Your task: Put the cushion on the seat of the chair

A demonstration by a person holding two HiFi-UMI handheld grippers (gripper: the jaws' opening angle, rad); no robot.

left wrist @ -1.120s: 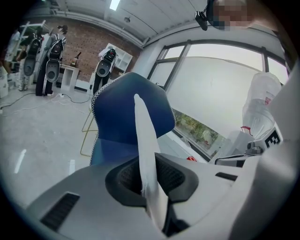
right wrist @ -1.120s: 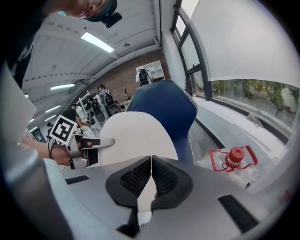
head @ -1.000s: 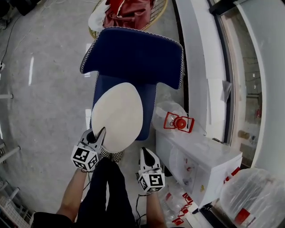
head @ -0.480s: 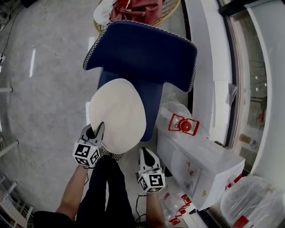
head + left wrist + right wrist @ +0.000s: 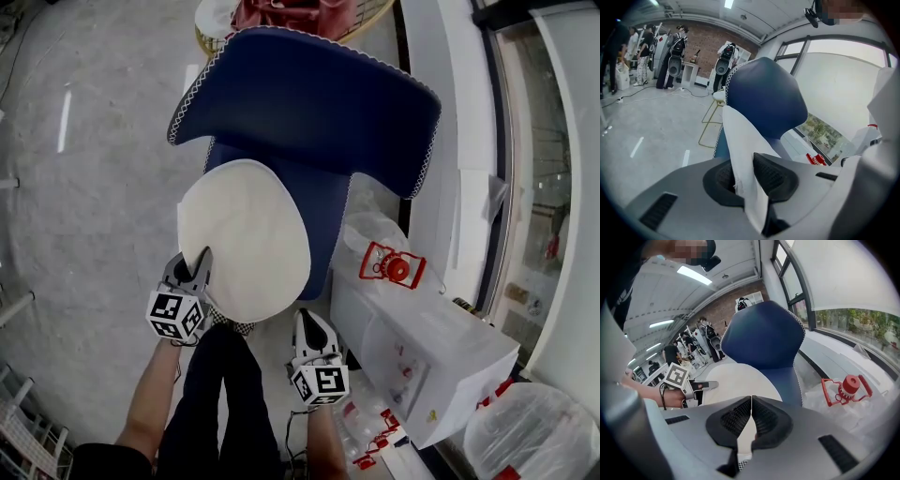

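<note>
Pinches the cushion [image 5: 246, 239] at its seven-o'clock edge in the left gripper [image 5: 200, 262], over the chair [image 5: 309, 103]. Holds the right gripper [image 5: 308, 321] shut, seemingly empty.

I see the cushion [image 5: 246, 239], a thin, flat, cream-white oval, spread over the seat [image 5: 330, 234] of the chair [image 5: 309, 103]. It covers most of the seat and overhangs its front edge. The left hand-held gripper [image 5: 197, 267] pinches its near left rim. The chair is dark blue with white stitched edging. I can't tell whether the cushion rests fully on the seat.
</note>
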